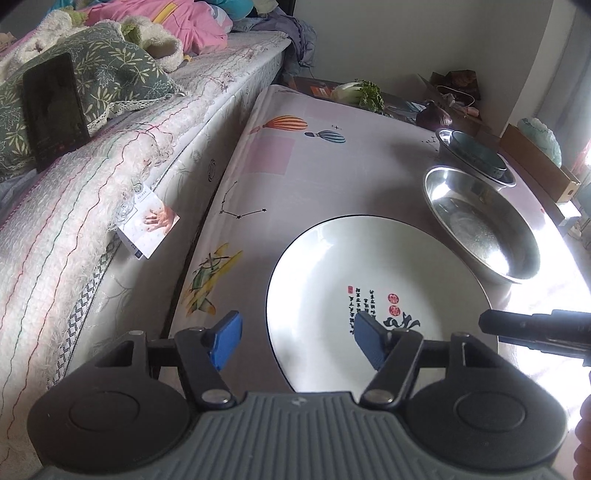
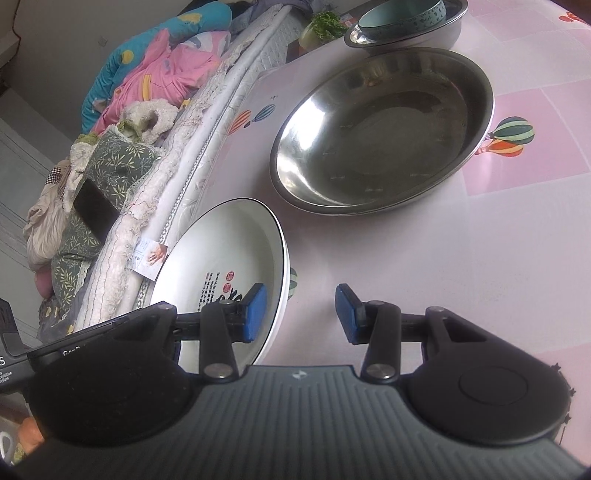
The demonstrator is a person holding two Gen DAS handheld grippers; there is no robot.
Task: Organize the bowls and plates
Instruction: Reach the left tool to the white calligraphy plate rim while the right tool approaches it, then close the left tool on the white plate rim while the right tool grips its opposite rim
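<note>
A white plate [image 1: 332, 266] with black script and red seals lies on the table; it also shows in the right wrist view [image 2: 229, 251]. My left gripper [image 1: 295, 341] is open, its jaws straddling the plate's near left rim. My right gripper [image 2: 301, 314] is open, its jaws straddling the plate's right rim. A large steel bowl [image 1: 480, 221] stands beyond the plate, also in the right wrist view [image 2: 384, 133]. Behind it a teal bowl [image 1: 476, 151] sits inside a smaller steel bowl [image 1: 441, 137]; both show in the right wrist view, teal [image 2: 402, 16] in steel [image 2: 410, 37].
The table [image 1: 314, 177] wears a pink cloth with balloon prints. A bed [image 1: 92, 192] with a pillow, blankets and a black phone [image 1: 53, 107] runs along its left side. Greens [image 1: 364, 92], an onion [image 1: 434, 114] and boxes [image 1: 535, 158] lie at the far end.
</note>
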